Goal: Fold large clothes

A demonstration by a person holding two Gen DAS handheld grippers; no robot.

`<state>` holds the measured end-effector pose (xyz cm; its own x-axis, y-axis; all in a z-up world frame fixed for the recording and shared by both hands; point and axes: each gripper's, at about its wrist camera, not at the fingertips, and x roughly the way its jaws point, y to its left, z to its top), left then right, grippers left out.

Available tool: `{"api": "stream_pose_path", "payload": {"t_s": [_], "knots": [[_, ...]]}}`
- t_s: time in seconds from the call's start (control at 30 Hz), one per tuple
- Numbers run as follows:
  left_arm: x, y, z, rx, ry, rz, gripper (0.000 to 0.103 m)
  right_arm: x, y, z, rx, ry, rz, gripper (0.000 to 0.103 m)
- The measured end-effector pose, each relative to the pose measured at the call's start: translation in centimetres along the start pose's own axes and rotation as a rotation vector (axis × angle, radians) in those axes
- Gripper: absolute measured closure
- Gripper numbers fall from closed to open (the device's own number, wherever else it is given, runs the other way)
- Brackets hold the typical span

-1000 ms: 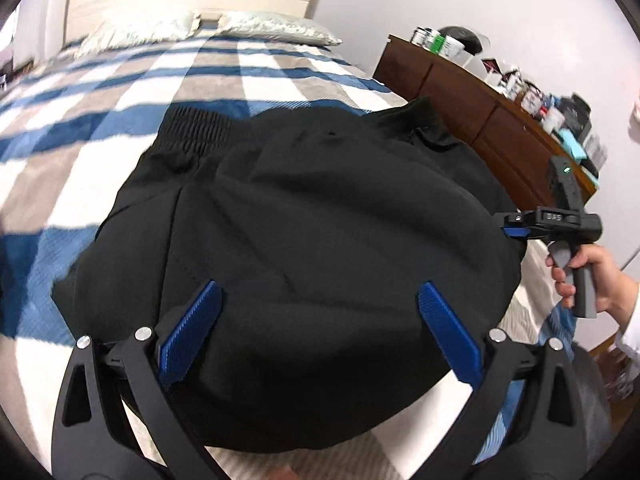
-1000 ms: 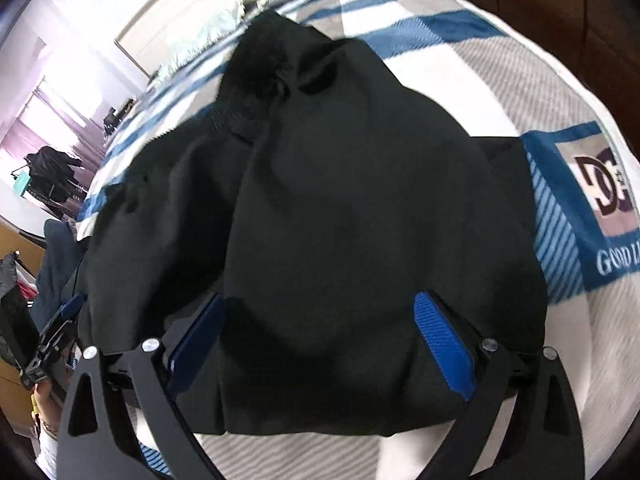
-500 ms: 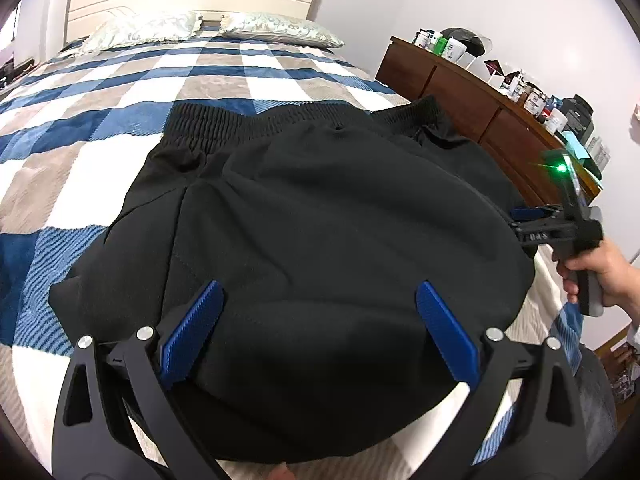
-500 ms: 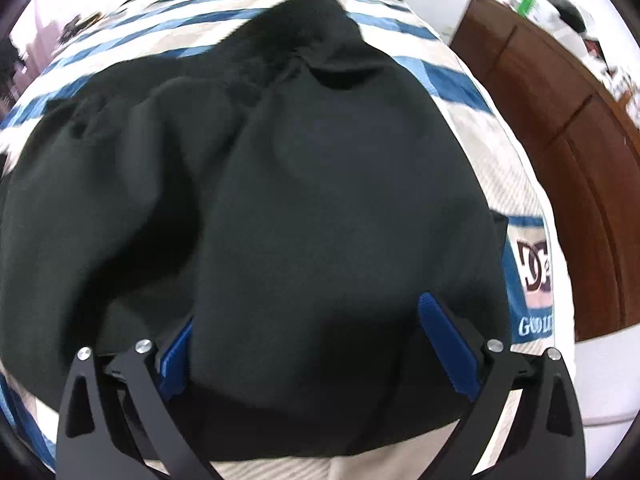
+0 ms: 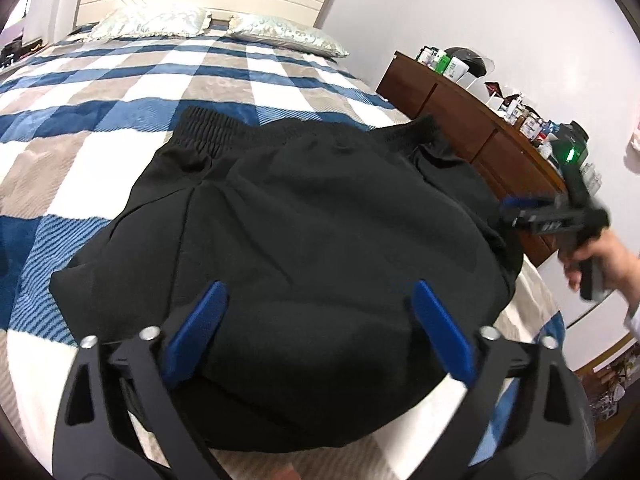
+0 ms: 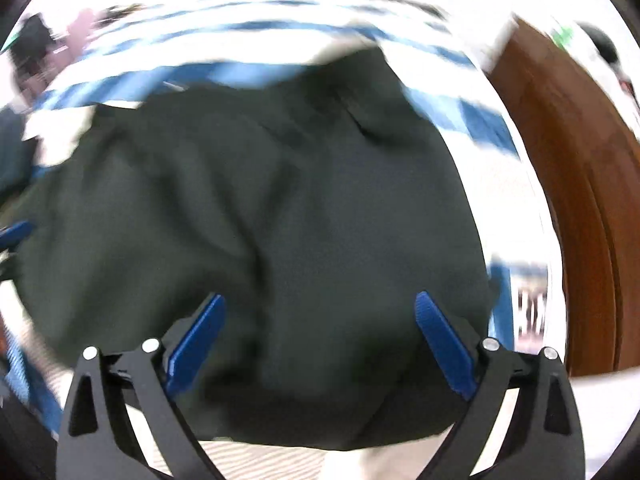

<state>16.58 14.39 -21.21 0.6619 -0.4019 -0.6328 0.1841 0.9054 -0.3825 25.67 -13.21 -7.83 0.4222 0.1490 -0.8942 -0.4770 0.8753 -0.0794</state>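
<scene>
**Shorts folded once, both claws off the cloth**

My left claw [image 5: 316, 320] is spread wide with nothing between its blue pads [image 5: 196, 332]. The black shorts [image 5: 304, 240] lie on the bed [image 5: 100, 92] straight ahead of it and under its fingers, filling most of my view. Their elastic waistband [image 5: 208, 132] is at the far end from this claw, and the rounded near edge sits just below the pads.

My right claw [image 6: 320, 332] is equally wide apart and grips nothing. Its view is blurred, but the same dark cloth lies ahead of it and under it. From the left side I can see that claw [image 5: 556, 220] off the shorts' right edge, close to the cloth, with the dresser [image 5: 460, 120] beyond it. Whether it touches the fabric I cannot tell.

As I judge it, one fold is in: an upper layer lies over a lower one, whose edges stick out to the left of my left claw and beyond the waistband on the right. The pile bulges and creases. What seems left is to flatten it, square the layers and perhaps fold once more.
</scene>
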Motion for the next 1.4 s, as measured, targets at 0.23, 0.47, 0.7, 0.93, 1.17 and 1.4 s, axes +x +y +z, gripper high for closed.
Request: {"api": "stream_pose_path", "payload": {"t_s": [0.23, 0.47, 0.7, 0.93, 1.17, 1.4], "knots": [[-1.2, -3.0, 0.1, 0.128, -0.088, 0.035, 0.007, -0.5, 7.7, 8.7, -0.352, -0.128, 0.137, 0.005], [-1.9, -5.9, -0.1, 0.303, -0.153, 0.104, 0.007, 8.2, 11.0, 14.6, -0.531, 0.028, 0.165, 0.005], [-1.5, -5.2, -0.1, 0.292, -0.123, 0.105, 0.007, 14.4, 11.3, 15.5, -0.516, 0.251, 0.257, 0.005], [-1.3, -3.6, 0.7, 0.205, -0.106, 0.099, 0.007, 14.6, 13.8, 12.7, -0.657, 0.338, 0.189, 0.038], [-1.1, -3.2, 0.8, 0.173, -0.093, 0.083, 0.007, 9.8, 13.6, 13.2, -0.66, 0.198, 0.129, 0.092], [-0.7, -5.5, 0.0, 0.285, -0.088, 0.1, 0.007, 9.0, 13.4, 14.2, -0.662, 0.168, 0.077, 0.093]]}}
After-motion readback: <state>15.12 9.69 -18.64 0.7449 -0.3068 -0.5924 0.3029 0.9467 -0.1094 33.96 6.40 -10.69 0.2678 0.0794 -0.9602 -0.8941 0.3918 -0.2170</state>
